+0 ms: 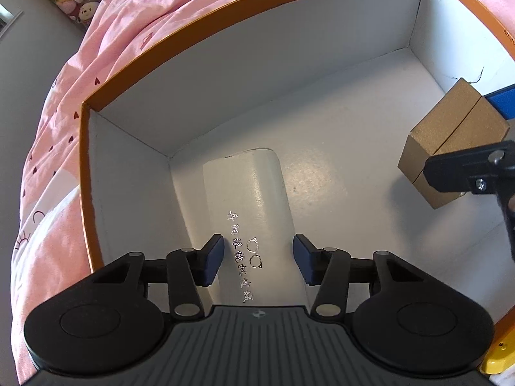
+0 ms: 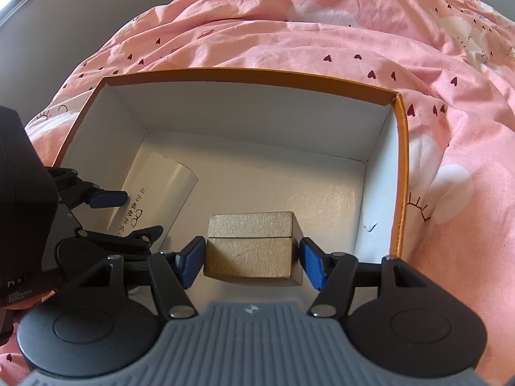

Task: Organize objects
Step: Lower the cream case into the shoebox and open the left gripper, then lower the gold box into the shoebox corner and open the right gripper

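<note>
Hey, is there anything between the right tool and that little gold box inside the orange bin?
Nothing visible. The right tool is open with one pad on each side of the gold box, and only small gaps separate them. The white case lies off to the left in the orange bin, under the left tool.

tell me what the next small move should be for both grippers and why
Probably lift both straight up out of the orange box. The white case lies on the box floor between the left hand-held gripper's open fingers, and the gold box sits on the floor between the right hand-held gripper's open fingers. Both look released, so nothing is left to hold.
</note>
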A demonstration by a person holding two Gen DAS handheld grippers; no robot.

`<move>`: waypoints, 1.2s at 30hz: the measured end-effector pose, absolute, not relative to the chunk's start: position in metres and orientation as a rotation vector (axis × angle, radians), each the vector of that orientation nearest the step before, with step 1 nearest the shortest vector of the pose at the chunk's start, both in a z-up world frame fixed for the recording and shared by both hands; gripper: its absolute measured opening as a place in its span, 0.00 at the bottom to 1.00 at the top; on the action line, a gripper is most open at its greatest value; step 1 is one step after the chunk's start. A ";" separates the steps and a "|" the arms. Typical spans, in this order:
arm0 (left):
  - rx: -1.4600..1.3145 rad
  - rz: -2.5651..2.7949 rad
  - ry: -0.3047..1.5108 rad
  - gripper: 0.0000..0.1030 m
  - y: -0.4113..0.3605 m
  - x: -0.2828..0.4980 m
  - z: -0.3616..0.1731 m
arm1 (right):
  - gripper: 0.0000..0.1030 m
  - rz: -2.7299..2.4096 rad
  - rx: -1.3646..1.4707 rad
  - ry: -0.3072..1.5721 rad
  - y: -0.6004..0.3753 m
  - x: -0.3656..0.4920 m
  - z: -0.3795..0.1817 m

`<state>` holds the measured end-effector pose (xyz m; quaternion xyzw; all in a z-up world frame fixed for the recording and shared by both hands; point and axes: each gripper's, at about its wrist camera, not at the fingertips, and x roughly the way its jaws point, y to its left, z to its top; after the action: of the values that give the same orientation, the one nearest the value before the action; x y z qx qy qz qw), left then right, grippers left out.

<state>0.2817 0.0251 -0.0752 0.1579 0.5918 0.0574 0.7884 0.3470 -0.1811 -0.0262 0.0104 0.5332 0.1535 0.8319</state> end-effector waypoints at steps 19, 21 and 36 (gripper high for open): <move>0.237 -0.025 1.122 0.50 0.055 0.277 -0.048 | 0.63 0.289 0.221 1.066 -0.175 0.372 -0.008; 0.239 -0.052 1.130 0.50 0.059 0.289 -0.047 | 0.64 0.274 0.275 1.065 -0.177 0.378 -0.009; 0.574 -0.192 1.233 0.51 0.058 0.310 -0.080 | 0.64 0.297 0.556 1.081 -0.174 0.417 -0.035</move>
<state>0.3104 0.0576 -0.0798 0.2652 0.5690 -0.0888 0.7734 0.4171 -0.1738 -0.0354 0.2603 0.5060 0.1391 0.8105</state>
